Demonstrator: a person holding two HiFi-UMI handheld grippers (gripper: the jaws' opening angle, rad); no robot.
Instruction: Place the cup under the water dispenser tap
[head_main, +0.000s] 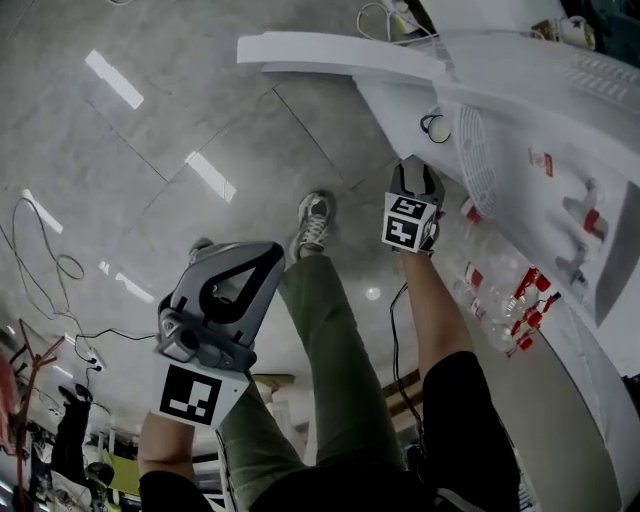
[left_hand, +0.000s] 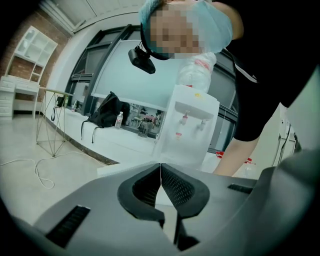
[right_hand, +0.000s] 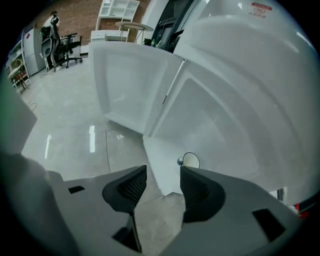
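Observation:
A small white cup (head_main: 437, 128) with a dark rim stands on a white ledge (head_main: 400, 95) beside the white water dispenser (head_main: 560, 150), whose red tap (head_main: 590, 218) shows on its front. My right gripper (head_main: 418, 172) is open just short of the cup, with nothing between its jaws. In the right gripper view the cup (right_hand: 190, 160) shows just past the right jaw of that open gripper (right_hand: 163, 172). My left gripper (head_main: 262, 262) is held low and away from the ledge. Its jaws are shut on nothing (left_hand: 160, 172), and the dispenser (left_hand: 187, 132) stands far beyond them.
A ribbed oval grille (head_main: 478, 160) lies on the dispenser next to the cup. Several clear bottles with red caps (head_main: 520, 300) stand at its foot. The person's legs and shoe (head_main: 314, 222) are on the grey tiled floor, and cables (head_main: 45, 262) run along it at the left.

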